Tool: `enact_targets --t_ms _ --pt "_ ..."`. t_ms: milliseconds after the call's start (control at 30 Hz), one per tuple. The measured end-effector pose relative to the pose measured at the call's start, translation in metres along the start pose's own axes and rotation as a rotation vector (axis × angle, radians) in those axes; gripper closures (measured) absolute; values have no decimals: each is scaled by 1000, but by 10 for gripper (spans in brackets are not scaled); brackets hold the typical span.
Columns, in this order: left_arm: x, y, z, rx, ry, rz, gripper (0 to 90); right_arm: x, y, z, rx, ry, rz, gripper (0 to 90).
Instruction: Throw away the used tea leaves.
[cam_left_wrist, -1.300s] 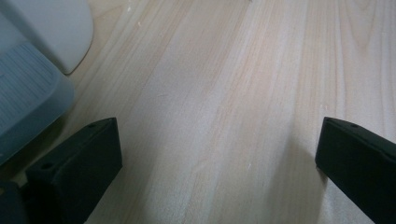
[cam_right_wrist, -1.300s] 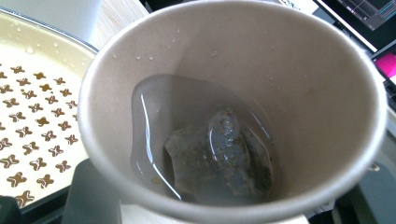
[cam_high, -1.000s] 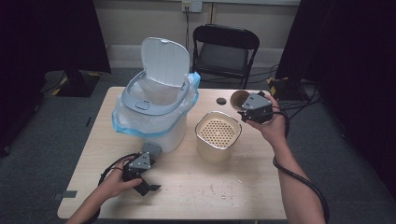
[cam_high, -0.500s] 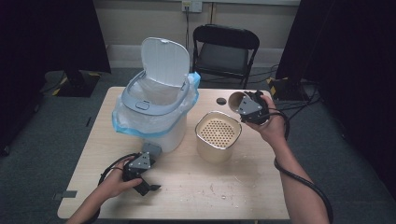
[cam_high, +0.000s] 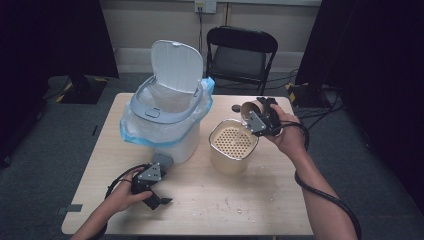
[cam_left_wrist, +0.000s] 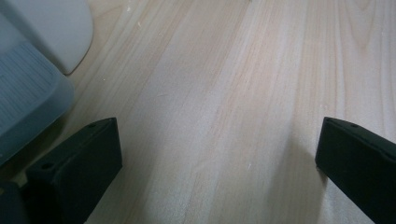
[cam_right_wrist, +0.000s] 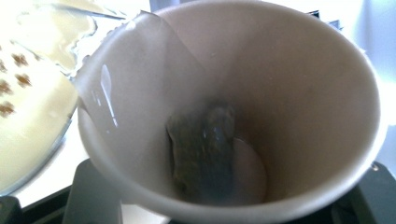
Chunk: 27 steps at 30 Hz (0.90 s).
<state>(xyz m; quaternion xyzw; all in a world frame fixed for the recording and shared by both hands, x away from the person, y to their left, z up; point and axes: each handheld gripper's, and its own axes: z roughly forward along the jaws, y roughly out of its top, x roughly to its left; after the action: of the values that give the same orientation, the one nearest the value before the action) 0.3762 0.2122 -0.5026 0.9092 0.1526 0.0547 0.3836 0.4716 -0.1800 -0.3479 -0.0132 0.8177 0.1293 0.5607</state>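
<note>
My right gripper is shut on a paper cup, held tipped on its side with the mouth toward the cream perforated-top container, just above that container's far right rim. Seen from the right gripper view, the cup holds a dark wet tea bag stuck near its bottom, and a clear film lies along its left inner wall. My left gripper rests low on the table near the front left, open, with only bare wood between its jaws.
A white lidded bin with its lid up and a blue-edged plastic liner stands at the back left, close behind the left gripper. A small dark cap lies behind the container. A black folding chair stands beyond the table.
The right gripper has carried the cup a little left, toward the cream container's rim. The left gripper has not moved.
</note>
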Motion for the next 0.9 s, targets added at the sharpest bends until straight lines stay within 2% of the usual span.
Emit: enact_targets --t_ms 67,133,233,267,333,433,567,633,667,700,733,767,833,867,900 --pt "0 0 0 0 0 0 0 0 3 -2 6 -21 -38 343" --pt "0 0 0 -4 0 1 0 2 6 -3 34 -84 -144 344" --pt "0 0 0 -4 0 1 0 14 13 -5 101 -205 -396 344" --pt "0 0 0 -4 0 1 0 18 15 -6 107 -223 -455 344" --pt "0 0 0 -4 0 1 0 23 18 -7 99 -276 -527 345" --pt "0 0 0 -4 0 1 0 25 21 -8 101 -329 -561 345" --pt "0 0 0 -1 2 5 0 21 22 -9 108 -368 -560 344" --pt "0 0 0 -1 2 5 0 18 23 -9 104 -355 -556 344" --pt "0 0 0 -2 2 5 0 17 23 -9 115 -351 -546 343" --pt "0 0 0 -5 6 4 0 16 23 -9 114 -331 -511 343" --pt "0 0 0 -5 6 4 0 16 23 -9 114 -331 -511 343" --pt "0 0 0 -2 2 6 0 14 22 -9 95 -313 -488 343" --pt "0 0 0 -4 2 6 0 13 21 -9 96 -247 -405 341" --pt "0 0 0 -4 6 5 0 12 21 -7 92 -172 -330 340" --pt "0 0 0 -4 0 2 0 12 20 -7 91 -145 -305 340"
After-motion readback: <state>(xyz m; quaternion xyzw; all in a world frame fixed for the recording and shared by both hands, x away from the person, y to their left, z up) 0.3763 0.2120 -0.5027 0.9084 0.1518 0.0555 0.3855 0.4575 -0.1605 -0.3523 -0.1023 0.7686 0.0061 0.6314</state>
